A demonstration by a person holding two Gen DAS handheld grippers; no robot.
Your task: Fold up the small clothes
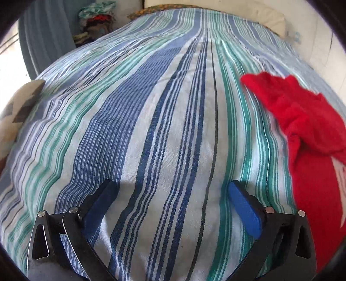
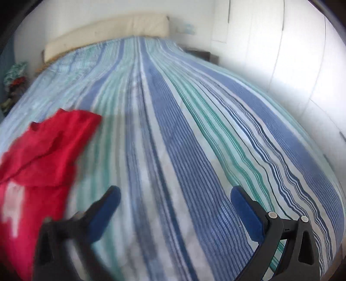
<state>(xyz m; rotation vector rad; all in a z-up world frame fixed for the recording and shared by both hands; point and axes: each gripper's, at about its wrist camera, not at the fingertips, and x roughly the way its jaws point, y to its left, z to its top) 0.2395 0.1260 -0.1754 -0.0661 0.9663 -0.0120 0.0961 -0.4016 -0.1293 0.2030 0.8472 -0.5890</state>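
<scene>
A small red garment (image 1: 302,129) with a white print lies crumpled on the striped bedspread (image 1: 164,121), at the right edge of the left wrist view. My left gripper (image 1: 173,190) hovers open over bare bedspread to the left of it, nothing between its blue pads. In the right wrist view the same red garment (image 2: 43,155) lies at the lower left. My right gripper (image 2: 175,194) stands open over the striped bedspread (image 2: 194,134) to the right of the garment, its jaws wide apart and empty. This view is blurred.
A patterned beige cloth (image 1: 19,112) lies at the bed's left edge. A heap of clothes (image 1: 95,19) sits beyond the far left corner. A cream headboard (image 2: 108,32) backs the bed, and white cupboard doors (image 2: 281,64) stand to the right.
</scene>
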